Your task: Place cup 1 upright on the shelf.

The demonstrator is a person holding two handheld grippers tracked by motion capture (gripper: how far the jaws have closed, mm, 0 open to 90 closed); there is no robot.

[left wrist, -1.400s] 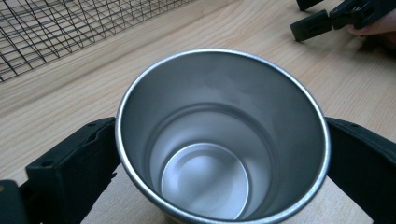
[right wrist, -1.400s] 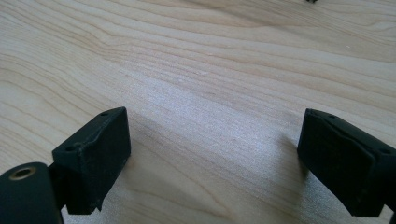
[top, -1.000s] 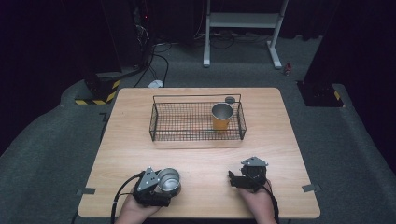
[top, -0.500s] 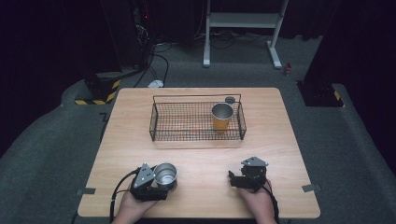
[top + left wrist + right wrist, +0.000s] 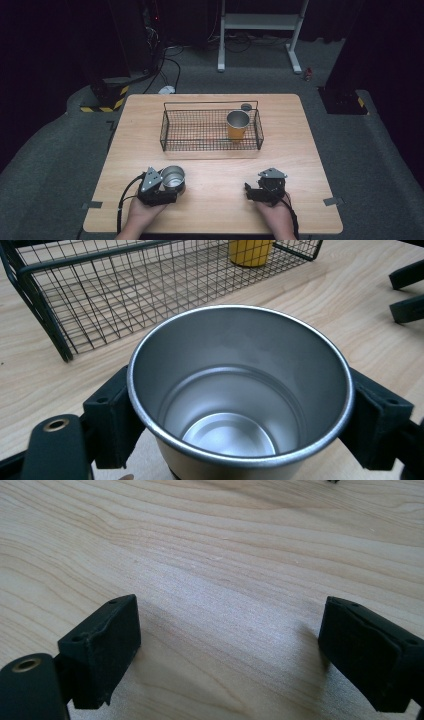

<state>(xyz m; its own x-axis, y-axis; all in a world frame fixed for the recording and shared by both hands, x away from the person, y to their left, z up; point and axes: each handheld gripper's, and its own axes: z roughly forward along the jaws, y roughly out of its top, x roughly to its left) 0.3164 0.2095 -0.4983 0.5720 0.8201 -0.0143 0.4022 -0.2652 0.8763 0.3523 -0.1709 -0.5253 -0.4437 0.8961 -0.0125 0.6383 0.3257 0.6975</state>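
A steel cup (image 5: 173, 176) stands upright near the front left of the wooden table (image 5: 210, 215). My left gripper (image 5: 172, 181) is shut on it. In the left gripper view both black pads (image 5: 107, 425) press the cup's (image 5: 240, 390) sides just under the rim, and the cup is empty. The jaws have just been closing with the cup between them. My right gripper (image 5: 251, 192) rests low at the front right, open. In the right gripper view (image 5: 230, 645) there is bare wood between its pads.
A black wire basket (image 5: 162, 135) sits mid-table beyond both grippers, with a yellow cup (image 5: 237, 127) upright at its right end. A small dark round thing (image 5: 246, 106) lies behind the basket. Bare wood lies between the grippers and the basket.
My left gripper and the steel cup between its jaws have shifted slightly left and away from the table's front edge. The right gripper has stayed put.
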